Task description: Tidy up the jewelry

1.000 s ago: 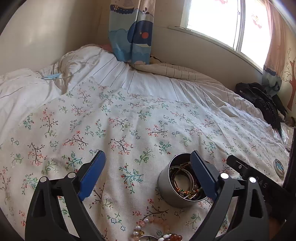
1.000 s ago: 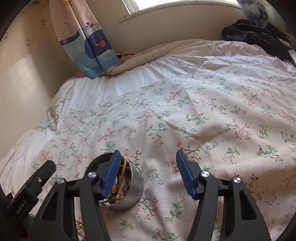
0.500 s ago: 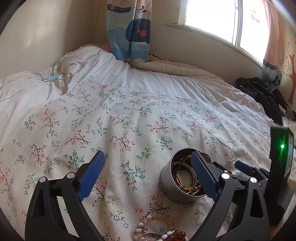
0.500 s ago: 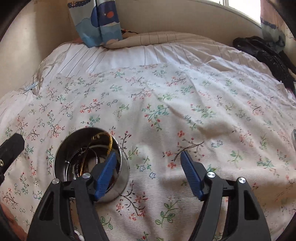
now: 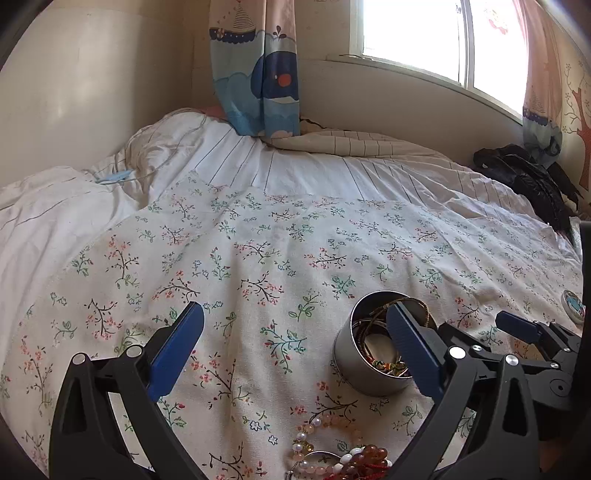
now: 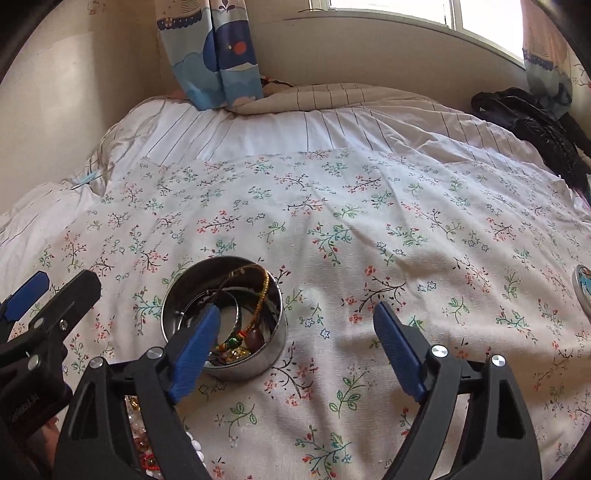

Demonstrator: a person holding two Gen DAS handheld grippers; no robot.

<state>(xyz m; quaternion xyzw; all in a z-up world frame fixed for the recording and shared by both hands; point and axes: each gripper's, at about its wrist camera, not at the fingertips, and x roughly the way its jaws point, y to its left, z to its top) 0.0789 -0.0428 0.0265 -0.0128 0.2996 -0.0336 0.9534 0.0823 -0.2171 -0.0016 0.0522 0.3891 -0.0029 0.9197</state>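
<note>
Two views. Left wrist: the left hand-held gripper hangs empty over the bed, jaws opening wide; the tin of bangles sits by its right finger, loose beads nearer the camera. Right wrist: the right hand-held gripper is empty, jaws opening beside the tin. Likely next: reach down for the beads.

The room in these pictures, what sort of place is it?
Most likely a child's bedroom: a bed with a flowered cover, a cartoon whale curtain beside the window, and a tree picture on the wall.
</note>
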